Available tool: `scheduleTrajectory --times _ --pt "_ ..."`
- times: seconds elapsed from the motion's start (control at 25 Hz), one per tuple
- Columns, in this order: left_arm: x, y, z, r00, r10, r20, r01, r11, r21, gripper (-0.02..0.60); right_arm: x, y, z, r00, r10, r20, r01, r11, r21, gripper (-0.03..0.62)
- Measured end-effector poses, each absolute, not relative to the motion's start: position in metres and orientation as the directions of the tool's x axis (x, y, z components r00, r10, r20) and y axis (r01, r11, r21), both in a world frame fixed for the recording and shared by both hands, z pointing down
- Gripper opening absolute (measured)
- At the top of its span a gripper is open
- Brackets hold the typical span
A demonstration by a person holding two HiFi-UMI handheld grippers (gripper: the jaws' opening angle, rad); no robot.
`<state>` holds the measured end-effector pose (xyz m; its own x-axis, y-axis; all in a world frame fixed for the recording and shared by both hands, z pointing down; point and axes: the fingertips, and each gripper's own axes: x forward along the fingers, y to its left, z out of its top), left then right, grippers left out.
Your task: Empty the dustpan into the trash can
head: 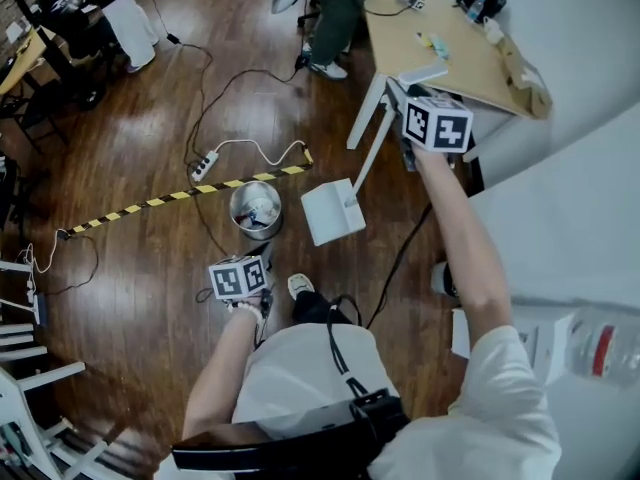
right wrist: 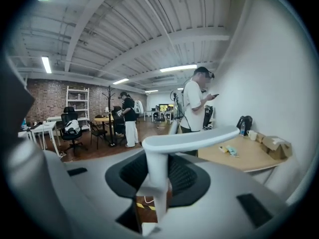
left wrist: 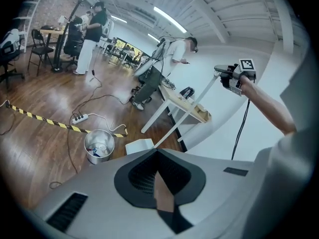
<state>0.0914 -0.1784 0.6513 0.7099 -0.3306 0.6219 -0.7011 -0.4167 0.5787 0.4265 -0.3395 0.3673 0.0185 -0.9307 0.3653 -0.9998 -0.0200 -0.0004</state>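
Observation:
A white long-handled dustpan [head: 330,211] hangs just right of the round metal trash can [head: 256,210], its pan beside the can's rim. My right gripper [head: 400,95] is shut on the top of the dustpan's handle [right wrist: 155,168], up by the table corner. In the right gripper view the curved top grip [right wrist: 192,137] crosses above the jaws. My left gripper [head: 262,256] is low, just short of the can, its jaws shut with nothing between them. From the left gripper view [left wrist: 158,156] the can [left wrist: 98,146] holds some rubbish and the pan [left wrist: 139,146] sits to its right.
A wooden table [head: 450,48] on white legs stands by the white wall at the right. A power strip [head: 205,165], loose cables and yellow-black tape [head: 180,196] cross the wood floor behind the can. People [head: 335,8] stand at the back. White chairs [head: 25,388] sit lower left.

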Motion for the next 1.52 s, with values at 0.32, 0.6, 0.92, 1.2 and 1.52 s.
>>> scheduleTrajectory --times 0.32,0.6,0.92,1.2,1.52 --pt "0.129 -0.178 0.653 0.742 -0.254 0.621 -0.651 -0.494 0.577 -0.008 0.482 -0.303 0.447 0.111 -0.889 0.445 -0.992 -0.129 -0.012 0.120" --pt "0.157 -0.183 0.645 0.763 -0.211 0.612 -0.612 -0.543 0.576 -0.008 0.501 -0.280 0.516 0.121 -0.870 0.479 -0.980 -0.183 -0.084 0.120" --pt "0.153 -0.180 0.653 0.742 -0.186 0.644 -0.622 -0.549 0.559 -0.008 0.495 -0.277 0.598 0.089 -0.856 0.509 -0.972 -0.187 -0.145 0.120" --pt "0.138 -0.175 0.665 0.715 -0.199 0.671 -0.661 -0.504 0.556 -0.008 0.491 -0.279 0.638 0.122 -0.855 0.504 -0.959 -0.233 -0.163 0.120" --pt "0.124 -0.167 0.679 0.704 -0.200 0.681 -0.683 -0.454 0.572 -0.008 0.482 -0.241 0.679 0.187 -0.853 0.486 -0.945 -0.292 -0.148 0.121"
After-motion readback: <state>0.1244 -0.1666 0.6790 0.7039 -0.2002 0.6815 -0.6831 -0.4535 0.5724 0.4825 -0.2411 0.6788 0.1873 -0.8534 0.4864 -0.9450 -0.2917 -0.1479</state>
